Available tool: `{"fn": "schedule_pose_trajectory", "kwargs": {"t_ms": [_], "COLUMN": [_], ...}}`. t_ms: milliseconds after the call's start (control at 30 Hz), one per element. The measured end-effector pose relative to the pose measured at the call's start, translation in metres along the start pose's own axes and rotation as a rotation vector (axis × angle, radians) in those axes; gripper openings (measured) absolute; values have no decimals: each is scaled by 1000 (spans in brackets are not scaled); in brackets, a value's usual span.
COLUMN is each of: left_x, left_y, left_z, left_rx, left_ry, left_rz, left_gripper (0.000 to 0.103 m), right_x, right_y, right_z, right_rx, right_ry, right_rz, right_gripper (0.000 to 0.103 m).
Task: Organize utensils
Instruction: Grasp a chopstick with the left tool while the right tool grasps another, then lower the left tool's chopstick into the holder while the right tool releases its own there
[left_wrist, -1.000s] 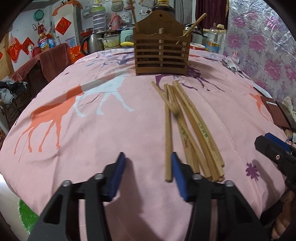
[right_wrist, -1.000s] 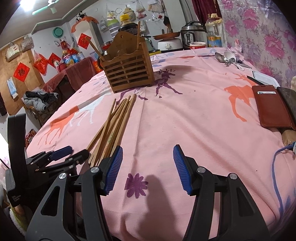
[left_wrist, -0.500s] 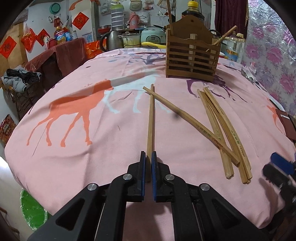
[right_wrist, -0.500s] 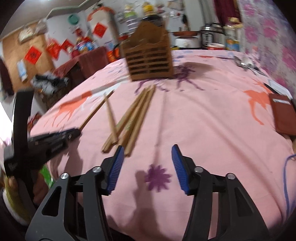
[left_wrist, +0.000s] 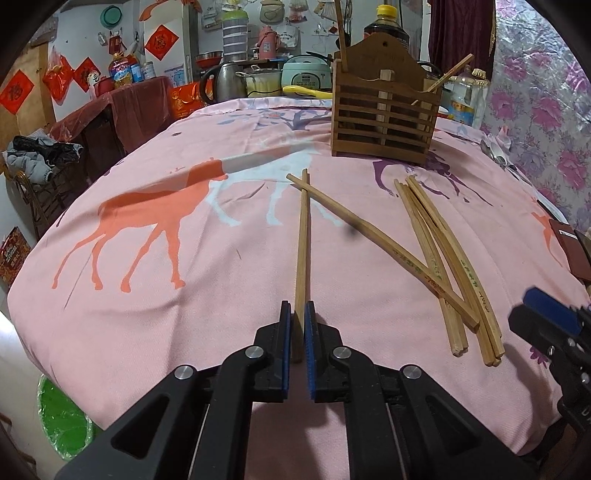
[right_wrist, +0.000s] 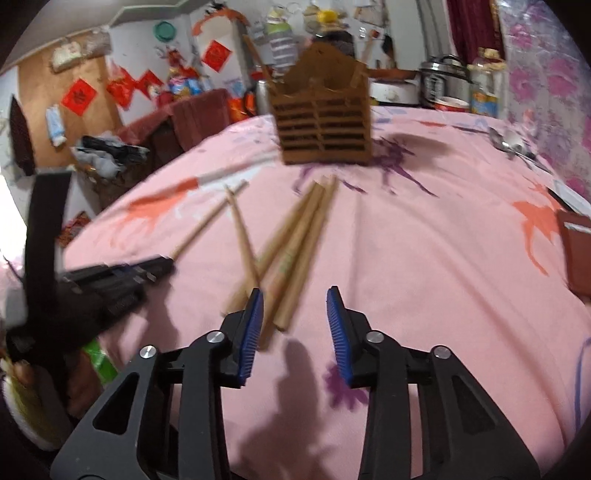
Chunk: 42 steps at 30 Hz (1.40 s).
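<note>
In front of the slatted brown wooden utensil holder (left_wrist: 384, 122), on the pink animal-print cloth surface (left_wrist: 184, 295): a single light wooden chopstick (left_wrist: 302, 236) lies with its far tip toward the holder and its near end pinched between the blue pads of the left gripper (left_wrist: 298, 332), jaws pressed onto it. A second chopstick (left_wrist: 369, 236) crosses its far tip and runs diagonally away to the right of the holder line, ending on the loose bundle of wooden chopsticks (left_wrist: 447, 266), which also lies flat, fanned, well apart from the holder. Right gripper (right_wrist: 294, 325): jaws partly spread and have just been closing; near ends of the bundle sit just inside the left pad, no pad contact visible, view blurred. Holder already contains two upright sticks (left_wrist: 448, 75). Metal spoons (right_wrist: 511, 142) lie right of the holder near the surface edge.
</note>
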<state>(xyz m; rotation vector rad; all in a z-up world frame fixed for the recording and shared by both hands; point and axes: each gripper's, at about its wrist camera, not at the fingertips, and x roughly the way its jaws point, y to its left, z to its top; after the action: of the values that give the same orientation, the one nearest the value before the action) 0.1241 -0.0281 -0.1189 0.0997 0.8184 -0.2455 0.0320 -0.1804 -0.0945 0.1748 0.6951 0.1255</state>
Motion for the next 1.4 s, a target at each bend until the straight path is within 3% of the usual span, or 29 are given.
{"fn": "schedule_pose_trajectory", "kwargs": {"t_ms": [167,333,433,467,667,767,867,1000,1233,1333,1367,1400], "left_x": [0,0,1,1,-3,-8,-11,-6,-6,-7,-7,-8], "left_y": [2,3,3,3,6,11,16,19,19,17,17,17], "left_z": [1,1,2,2,3,5,5,0,-5,-7,-9,-11], "left_rx": [-6,-8,-8,-8,-17,-26,-33,-36,-33,-20,-15,-12], "left_ry": [4,2,-1,-1,3,-11,-16,10,6,-3,-5,-8], "left_rz": [-13,-17,-18,-18,-12,2,11,16,23,46,56,63], "left_gripper": [9,9,9,9,6,6,6,6,7,24,40,44], "right_x": [18,39,38,36,0,-28,-39,-37,-5,-3,-3,-3], "right_y": [23,13,9,9,0,-14,-30,-48,-42,-40,-41,-41], "right_z": [8,7,5,4,11,21,21,1,-22,-24,-26,-27], "right_rx": [-99,-69,-42,-40,3,32,64,117,70,55,58,59], "right_ry": [10,82,78,72,-40,-130,-155,-130,36,33,31,29], "right_rz": [50,53,87,94,67,15,-38,-82,-75,-87,-84,-81], "right_gripper": [16,16,11,7,6,6,6,7,10,11,11,11]}}
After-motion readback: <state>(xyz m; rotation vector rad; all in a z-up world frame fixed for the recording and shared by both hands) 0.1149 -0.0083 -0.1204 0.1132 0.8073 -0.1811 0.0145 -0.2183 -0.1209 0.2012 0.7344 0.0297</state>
